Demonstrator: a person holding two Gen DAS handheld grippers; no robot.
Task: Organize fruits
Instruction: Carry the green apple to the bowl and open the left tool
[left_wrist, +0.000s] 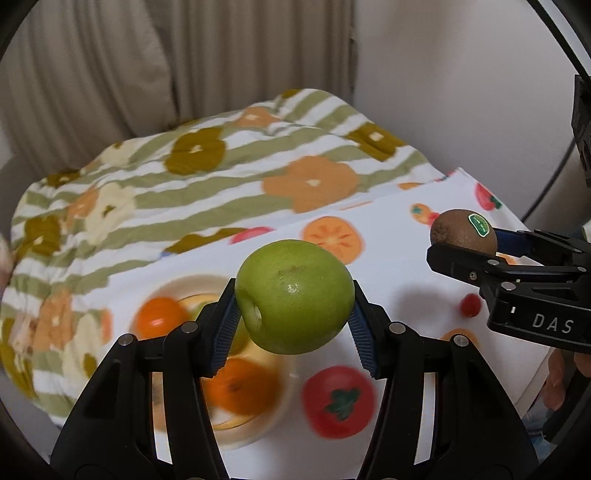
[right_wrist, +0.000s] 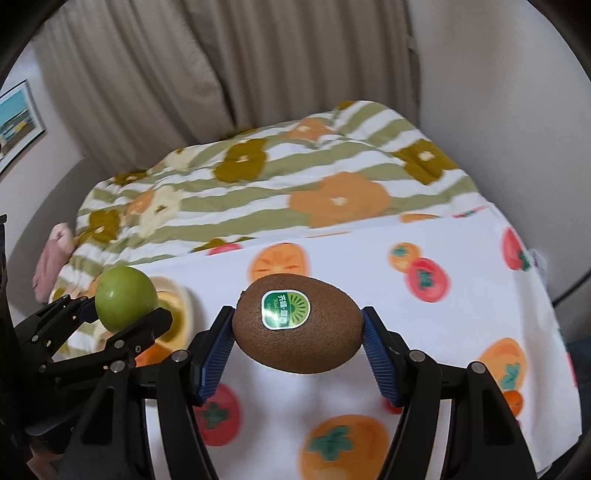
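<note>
The left hand-held gripper (left_wrist: 294, 314) is clamped on a green apple (left_wrist: 294, 296): its blue ribbed pads (left_wrist: 226, 330) press the fruit from either side, and the apple sits between the fingertips, lifted clear of the surface below. The right hand-held gripper (right_wrist: 298, 338) grips a brown kiwi (right_wrist: 297, 324) the same way — one pad on each end, the green sticker (right_wrist: 285, 303) facing up. From the left wrist view the kiwi (left_wrist: 463, 232) shows to the right of the apple, held at a similar height; from the right wrist view the apple (right_wrist: 126, 298) shows to the left, the two fruits well apart.

Beneath the apple lies a pale plate (left_wrist: 173, 291), blurred, with two oranges (left_wrist: 159, 316) on it and something yellowish green between them that I cannot make out. The plate rests on a white cloth printed with persimmons and tomatoes (right_wrist: 461, 266) — the surface under it cannot be told. Behind the cloth is a green-striped flowered quilt (left_wrist: 177, 188), and beige curtains (right_wrist: 221, 66) hang at the back.
</note>
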